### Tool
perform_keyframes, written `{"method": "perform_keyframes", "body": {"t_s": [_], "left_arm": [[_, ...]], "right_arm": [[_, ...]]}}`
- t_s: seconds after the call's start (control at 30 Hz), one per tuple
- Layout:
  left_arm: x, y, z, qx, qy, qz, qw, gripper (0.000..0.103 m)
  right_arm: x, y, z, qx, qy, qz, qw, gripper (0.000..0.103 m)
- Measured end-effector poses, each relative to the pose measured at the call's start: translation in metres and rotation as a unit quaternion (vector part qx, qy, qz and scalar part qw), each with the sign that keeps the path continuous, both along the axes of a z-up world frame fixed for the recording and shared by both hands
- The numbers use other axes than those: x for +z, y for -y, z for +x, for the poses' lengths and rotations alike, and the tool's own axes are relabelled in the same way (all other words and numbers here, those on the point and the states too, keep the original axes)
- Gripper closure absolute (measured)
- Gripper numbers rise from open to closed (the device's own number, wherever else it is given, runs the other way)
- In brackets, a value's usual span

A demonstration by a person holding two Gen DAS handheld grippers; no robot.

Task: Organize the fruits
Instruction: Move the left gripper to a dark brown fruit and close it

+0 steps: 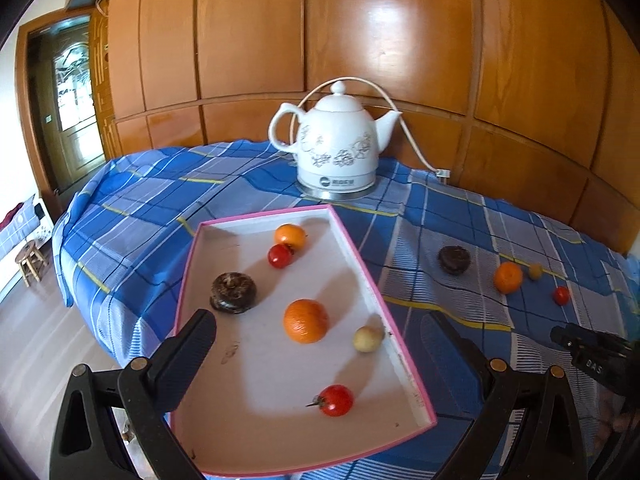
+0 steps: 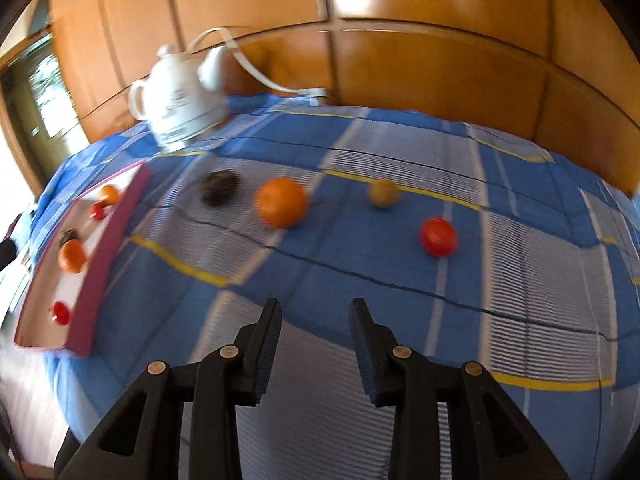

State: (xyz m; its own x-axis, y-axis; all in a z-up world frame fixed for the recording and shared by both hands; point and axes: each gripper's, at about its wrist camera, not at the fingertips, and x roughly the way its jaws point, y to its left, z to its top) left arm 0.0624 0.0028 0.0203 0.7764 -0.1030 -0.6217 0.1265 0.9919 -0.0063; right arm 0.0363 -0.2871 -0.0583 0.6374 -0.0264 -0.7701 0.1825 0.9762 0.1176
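Note:
A white tray with a pink rim [image 1: 352, 248] lies on the blue checked cloth. In it are two oranges [image 1: 306, 320], two tomatoes [image 1: 335, 400], a dark brown fruit [image 1: 233, 292] and a small pale fruit [image 1: 368, 339]. My left gripper [image 1: 319, 316] hovers open over the tray's near end, its fingers straddling the tray. To the right on the cloth lie a dark fruit [image 2: 220, 187], an orange [image 2: 281, 201], a yellowish fruit [image 2: 383, 193] and a tomato [image 2: 438, 237]. My right gripper [image 2: 316, 304] is open, empty, and short of these fruits.
A white floral kettle [image 1: 340, 144] with its cord stands at the back of the table against a wooden panel wall. The tray's near corner overhangs the table's front edge. The table drops to the floor on the left, where a small stool [image 1: 30, 260] stands.

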Motion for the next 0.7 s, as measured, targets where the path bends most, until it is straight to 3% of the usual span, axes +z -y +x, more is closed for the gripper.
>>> {"method": "perform_keyframes", "body": {"t_s": [0.2,0.47,0.7], "left_arm": [[0.003,0.018,0.004,-0.029,0.002,0.000,0.9996,0.000],[0.008,0.057,0.019,-0.104,-0.021,-0.005,0.9943,0.000],[0.001,0.102,0.059,-0.140,-0.077,0.005,0.9872,0.004]], "right_arm": [[-0.009,0.020,-0.005,-0.029,-0.007,-0.004,1.000,0.068],[-0.020,0.019,-0.003,-0.027,-0.009,-0.019,0.999,0.065],[-0.022,0.021,-0.006,-0.021,0.005,-0.014,1.000,0.064]]}}
